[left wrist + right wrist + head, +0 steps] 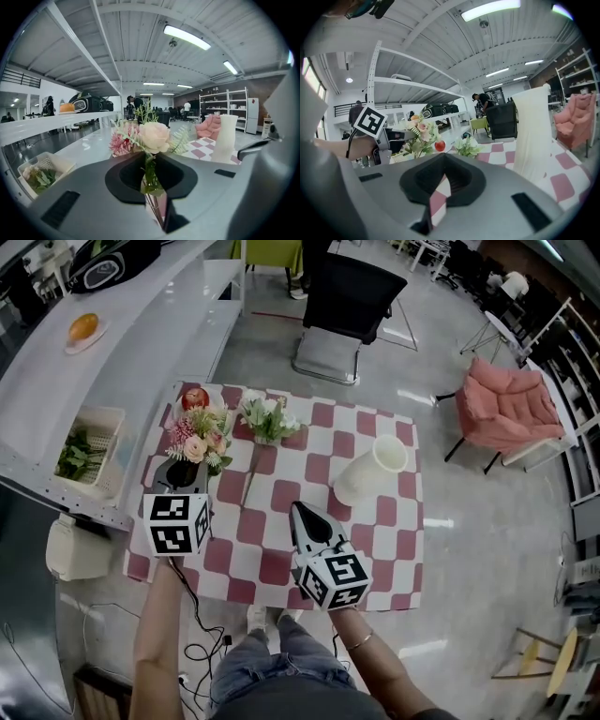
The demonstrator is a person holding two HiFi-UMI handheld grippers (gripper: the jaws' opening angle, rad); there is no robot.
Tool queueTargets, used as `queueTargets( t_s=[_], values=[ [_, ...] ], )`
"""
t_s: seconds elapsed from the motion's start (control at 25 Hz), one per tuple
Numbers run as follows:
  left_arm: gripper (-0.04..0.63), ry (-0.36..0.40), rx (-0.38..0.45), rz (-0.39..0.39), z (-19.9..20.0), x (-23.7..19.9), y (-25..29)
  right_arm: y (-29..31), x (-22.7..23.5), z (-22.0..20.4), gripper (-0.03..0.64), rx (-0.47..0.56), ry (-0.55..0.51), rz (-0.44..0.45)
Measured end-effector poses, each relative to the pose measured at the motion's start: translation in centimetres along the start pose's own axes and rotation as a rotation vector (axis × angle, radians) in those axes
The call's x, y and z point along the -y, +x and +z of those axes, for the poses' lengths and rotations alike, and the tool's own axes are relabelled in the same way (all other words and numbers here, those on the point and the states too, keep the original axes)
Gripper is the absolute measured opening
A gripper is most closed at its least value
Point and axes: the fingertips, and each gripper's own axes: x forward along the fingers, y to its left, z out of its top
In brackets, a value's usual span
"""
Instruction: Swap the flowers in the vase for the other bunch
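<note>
Where the head view looks steeply down on the checked tablecloth point(380, 554), the left gripper point(185, 468) is seen clamped on the stems of the pink bunch point(197, 439). The blooms are carried just past its jaw tips. The white bunch point(265, 418) is laid flat on the cloth, to the right of those jaws and ahead of the right gripper point(300, 512). Its long stem runs back to a point near the left of that gripper's tips, apart from them. The vase point(375, 467), white, is noted ahead and to the right of the right jaws, well apart from both bunches. A red apple point(195, 397) is set beyond the left jaws, just behind the pink blooms.

Left gripper view. The jaws are recorded as closed on a thin bundle of green stems, with a pad pressed to either side. A cream rose and pink blooms are held upright directly above the jaw notch. The vase is seen upright, ahead and to the right of the jaws. A pale basket point(44, 171) with greenery is seen low to the left.

Right gripper view. The jaws are drawn together to a narrow slit. Only checked cloth is seen through it, and nothing is gripped. The vase is found upright, close ahead and to the right of the jaws. The white bunch and the apple are seen farther ahead, near the centre line. The left gripper, with the pink bunch at its tips, is placed off to the left.
</note>
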Motion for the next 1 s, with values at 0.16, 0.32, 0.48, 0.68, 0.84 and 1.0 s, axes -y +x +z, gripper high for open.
queueTargets(
  t_s=[0.16,0.32,0.48,0.68,0.84,1.0],
  values=[
    [0.06,0.018,-0.024,0.006,-1.0,-0.3,2.3,0.6,0.4,-0.4,0.009,-0.012,0.004,-0.009],
    [0.06,0.019,-0.055,0.007,-2.3,-0.3,4.3,0.9,0.9,-0.7,0.009,-0.023,0.004,-0.018],
    [0.063,-0.003,-0.082,-0.001,-3.4,-0.3,6.1,1.4,1.4,-0.9,0.009,-0.035,0.005,-0.028],
    [0.074,-0.024,-0.103,0.004,-4.4,-0.6,7.8,1.8,2.1,-1.1,0.009,-0.043,0.008,-0.042],
    [0.097,-0.027,-0.111,0.007,-4.7,-0.6,8.5,1.6,2.4,-0.9,0.009,-0.045,0.008,-0.051],
    [0.131,-0.039,-0.118,0.009,-5.1,-0.7,8.7,1.5,2.8,-0.9,0.009,-0.043,0.004,-0.055]
  ],
)
